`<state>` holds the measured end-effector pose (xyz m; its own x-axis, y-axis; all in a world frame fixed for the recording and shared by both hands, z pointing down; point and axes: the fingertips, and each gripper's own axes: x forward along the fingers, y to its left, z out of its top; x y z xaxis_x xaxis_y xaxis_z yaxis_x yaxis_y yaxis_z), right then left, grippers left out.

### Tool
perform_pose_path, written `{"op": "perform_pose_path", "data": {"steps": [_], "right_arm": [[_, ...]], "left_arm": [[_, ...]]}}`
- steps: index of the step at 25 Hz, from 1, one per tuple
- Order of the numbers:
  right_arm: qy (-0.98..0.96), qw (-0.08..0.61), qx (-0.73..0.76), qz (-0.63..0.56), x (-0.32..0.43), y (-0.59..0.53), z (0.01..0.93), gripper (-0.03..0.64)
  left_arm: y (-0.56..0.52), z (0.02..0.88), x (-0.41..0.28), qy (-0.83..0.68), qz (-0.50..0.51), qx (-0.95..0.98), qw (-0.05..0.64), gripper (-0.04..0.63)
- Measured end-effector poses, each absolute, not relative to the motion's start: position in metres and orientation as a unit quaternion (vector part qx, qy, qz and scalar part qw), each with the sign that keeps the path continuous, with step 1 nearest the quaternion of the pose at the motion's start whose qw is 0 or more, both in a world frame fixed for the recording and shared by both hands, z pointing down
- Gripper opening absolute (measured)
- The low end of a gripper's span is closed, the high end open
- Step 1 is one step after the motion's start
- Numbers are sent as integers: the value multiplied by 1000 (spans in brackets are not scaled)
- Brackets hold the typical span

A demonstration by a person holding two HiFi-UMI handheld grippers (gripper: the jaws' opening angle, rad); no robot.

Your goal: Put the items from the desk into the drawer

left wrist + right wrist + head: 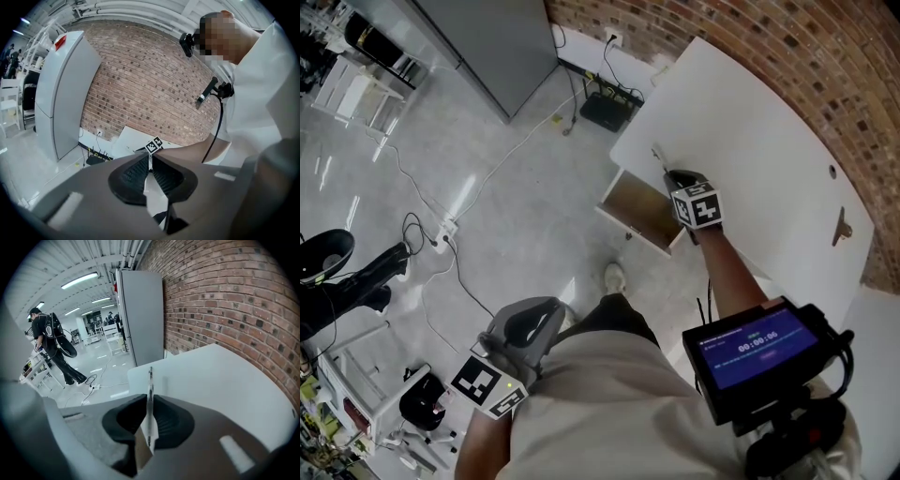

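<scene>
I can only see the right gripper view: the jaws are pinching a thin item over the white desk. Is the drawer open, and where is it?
Observer: Yes. The head view shows the drawer pulled open under the desk, just beside the right gripper.
Operator: Anything else on the desk?
Observer: One small brown item lies near the desk's right end in the head view.
Operator: And my left gripper?
Observer: The left gripper is shut with nothing in it, held low at the head view's bottom left.
</scene>
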<state>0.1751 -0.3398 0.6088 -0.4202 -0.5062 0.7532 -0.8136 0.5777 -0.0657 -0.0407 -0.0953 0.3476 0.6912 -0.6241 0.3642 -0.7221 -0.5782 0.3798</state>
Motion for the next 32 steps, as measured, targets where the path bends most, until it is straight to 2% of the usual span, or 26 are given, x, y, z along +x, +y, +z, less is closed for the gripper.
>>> {"op": "perform_pose_path", "data": {"steps": [19,32], "right_arm": [[-821,377,366,226,115,-253,639,44],[-809,409,340,251,122,-238,735,44]], "left_arm": [[-30,366,-79,-374,96,877,285,29],[-12,387,-79,-381,122,860,318,29]]}}
